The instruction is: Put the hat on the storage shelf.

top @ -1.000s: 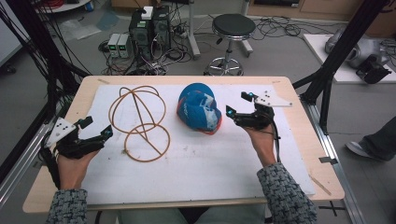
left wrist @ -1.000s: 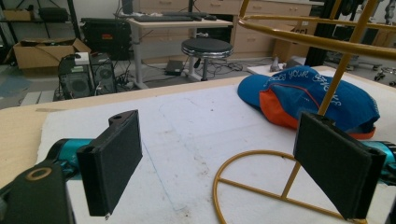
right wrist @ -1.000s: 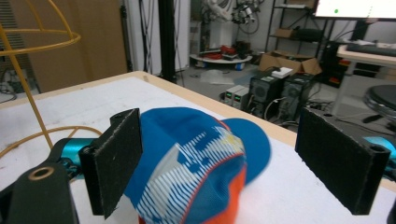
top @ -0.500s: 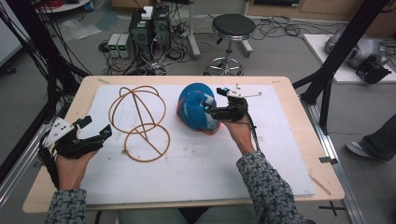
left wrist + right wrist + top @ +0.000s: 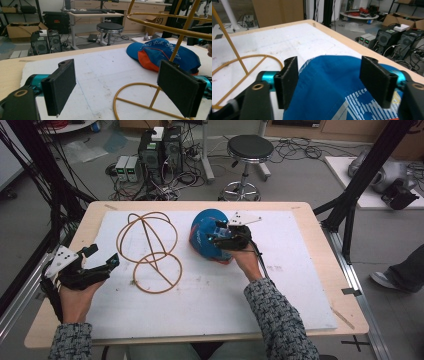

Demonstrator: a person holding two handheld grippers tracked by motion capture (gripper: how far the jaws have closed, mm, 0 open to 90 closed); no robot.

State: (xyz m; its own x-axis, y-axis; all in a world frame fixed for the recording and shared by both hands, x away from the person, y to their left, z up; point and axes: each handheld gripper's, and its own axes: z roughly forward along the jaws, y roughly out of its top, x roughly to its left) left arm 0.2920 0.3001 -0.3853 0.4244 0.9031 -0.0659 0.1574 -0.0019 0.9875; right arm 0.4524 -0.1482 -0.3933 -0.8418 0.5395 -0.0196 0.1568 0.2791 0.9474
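The left gripper (image 5: pixel 102 261) is idling near me, jaws wide, beside the wire stand (image 5: pixel 150 251). The right gripper (image 5: pixel 216 234) is straddling the cap (image 5: pixel 332 92), jaws having just been narrowing; pinching a fold squarely should be lifting it off the surface (image 5: pixel 300 285) cleanly.

blue cap (image 5: pixel 207 236) partly hidden beneath right claw (image 5: pixel 216 233), contact unclear

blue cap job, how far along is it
Early. Done: the right gripper has reached the blue fabric cap with orange lining, its jaws just closing around the crown, though the pads do not clearly pinch it. The cap lies on the white board. Left to do: lifting it. The left gripper waits open beside the yellow wire stand.
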